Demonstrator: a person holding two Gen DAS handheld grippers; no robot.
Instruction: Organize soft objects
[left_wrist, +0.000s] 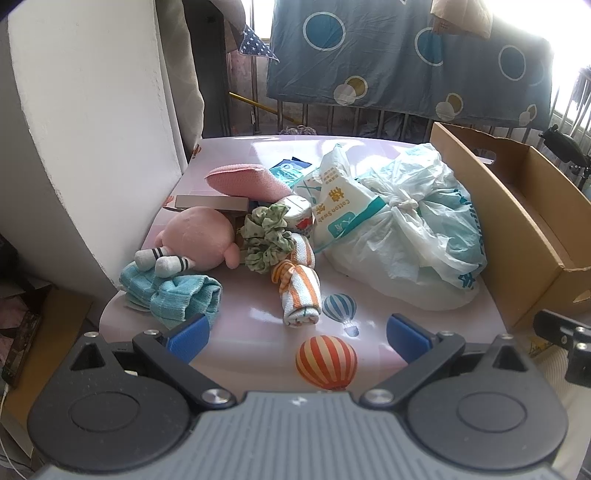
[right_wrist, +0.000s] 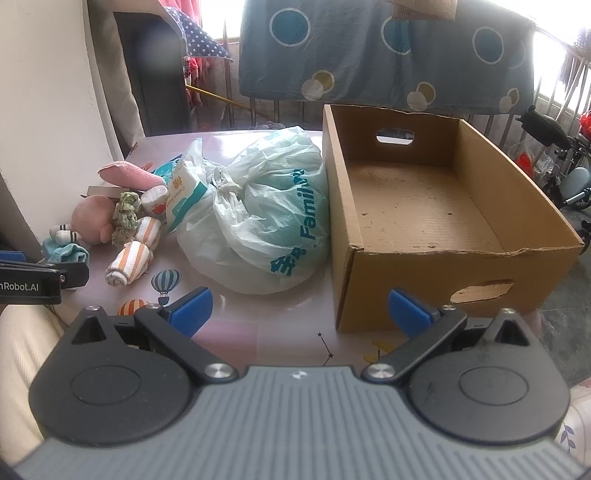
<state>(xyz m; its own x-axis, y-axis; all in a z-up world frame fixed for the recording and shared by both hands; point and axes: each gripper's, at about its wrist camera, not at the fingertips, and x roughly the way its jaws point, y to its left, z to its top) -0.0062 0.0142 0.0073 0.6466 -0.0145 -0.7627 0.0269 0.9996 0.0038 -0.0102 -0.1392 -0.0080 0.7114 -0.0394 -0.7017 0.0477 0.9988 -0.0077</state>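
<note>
Soft items lie on the pink table (left_wrist: 258, 321): a pink plush toy (left_wrist: 201, 236), a light-blue knit cloth (left_wrist: 177, 295), a green scrunchie (left_wrist: 267, 232), an orange-striped rolled towel (left_wrist: 299, 291), a pink sponge-like pad (left_wrist: 245, 181) and a tied plastic bag (left_wrist: 406, 229). My left gripper (left_wrist: 297, 338) is open and empty at the table's near edge, just short of the towel. My right gripper (right_wrist: 299, 308) is open and empty, between the bag (right_wrist: 266, 210) and the empty cardboard box (right_wrist: 424, 218).
A cotton swab pack (left_wrist: 336, 206), a small white tub (left_wrist: 299, 214) and a flat grey box (left_wrist: 212, 202) sit among the soft items. A white wall (left_wrist: 92, 129) stands left. A railing with a hanging blue sheet (left_wrist: 406, 55) is behind the table.
</note>
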